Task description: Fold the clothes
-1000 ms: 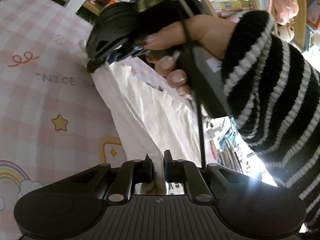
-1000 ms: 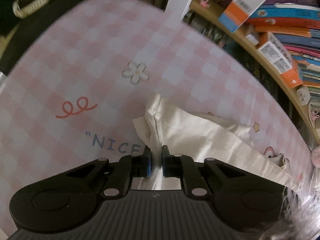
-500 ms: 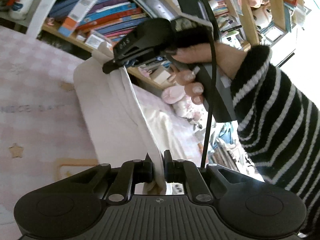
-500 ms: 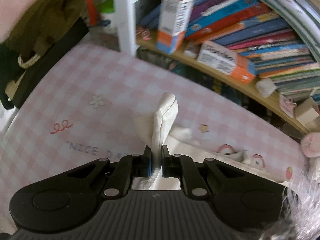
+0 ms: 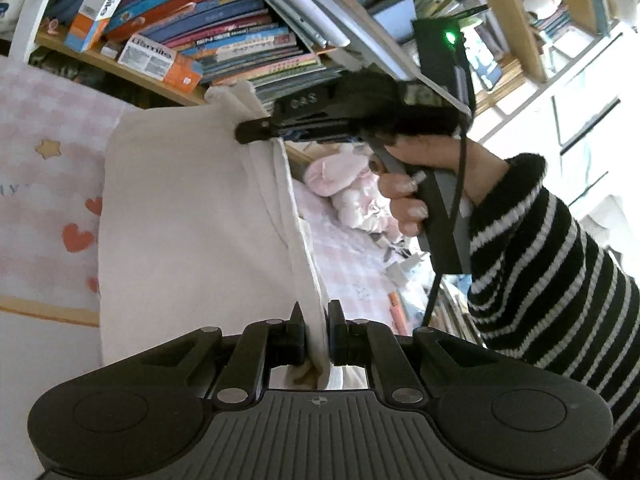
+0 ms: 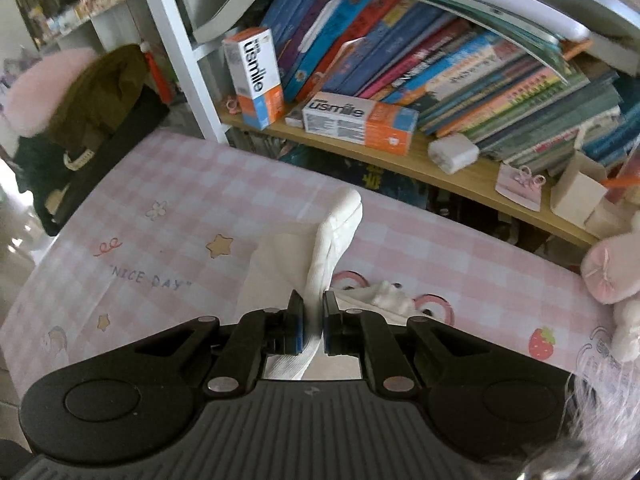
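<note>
Overhead, white garment [image 5: 192, 216] taut between tongs

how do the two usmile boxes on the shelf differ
In the right wrist view, one usmile box stands upright on end, its logo reading sideways; the other usmile box lies flat on its long side, logo level. The upright one sits nearer the white post. Both are white with orange.

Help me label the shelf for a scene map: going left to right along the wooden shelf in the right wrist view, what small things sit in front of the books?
Upright box → flat box → white block → pink bag → beige boxes.
</note>
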`<state>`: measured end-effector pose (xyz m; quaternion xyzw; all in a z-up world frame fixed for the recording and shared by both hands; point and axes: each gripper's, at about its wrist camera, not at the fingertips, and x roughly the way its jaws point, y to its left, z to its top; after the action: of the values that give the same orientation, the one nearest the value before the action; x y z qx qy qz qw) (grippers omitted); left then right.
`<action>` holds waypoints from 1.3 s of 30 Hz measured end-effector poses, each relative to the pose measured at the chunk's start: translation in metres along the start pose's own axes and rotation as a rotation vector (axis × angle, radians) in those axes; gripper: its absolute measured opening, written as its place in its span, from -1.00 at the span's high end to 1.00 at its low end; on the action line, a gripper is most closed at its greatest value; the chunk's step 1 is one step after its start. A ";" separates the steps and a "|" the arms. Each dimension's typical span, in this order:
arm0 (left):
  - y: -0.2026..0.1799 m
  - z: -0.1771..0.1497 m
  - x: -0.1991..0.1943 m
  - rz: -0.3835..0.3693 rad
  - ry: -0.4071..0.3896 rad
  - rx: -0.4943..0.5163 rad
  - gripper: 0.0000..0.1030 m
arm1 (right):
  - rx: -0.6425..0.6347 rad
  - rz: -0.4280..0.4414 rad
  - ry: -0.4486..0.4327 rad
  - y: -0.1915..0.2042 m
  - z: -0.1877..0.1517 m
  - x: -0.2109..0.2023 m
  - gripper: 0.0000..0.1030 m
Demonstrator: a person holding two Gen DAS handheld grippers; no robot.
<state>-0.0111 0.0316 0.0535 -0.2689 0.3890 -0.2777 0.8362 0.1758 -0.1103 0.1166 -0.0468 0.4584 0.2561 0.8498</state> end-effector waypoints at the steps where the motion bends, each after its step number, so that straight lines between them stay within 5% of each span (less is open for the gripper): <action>1: -0.005 -0.003 0.005 0.011 -0.001 -0.002 0.83 | -0.003 0.014 -0.011 -0.010 -0.005 -0.003 0.84; 18: -0.065 -0.016 0.069 0.139 0.095 0.071 0.83 | 0.104 0.129 -0.088 -0.112 -0.063 -0.016 0.84; 39: -0.079 -0.024 0.103 0.174 0.182 0.109 0.83 | 0.166 0.152 -0.080 -0.149 -0.091 -0.010 0.84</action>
<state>0.0056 -0.0994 0.0411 -0.1618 0.4695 -0.2480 0.8318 0.1734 -0.2716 0.0490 0.0690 0.4461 0.2827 0.8463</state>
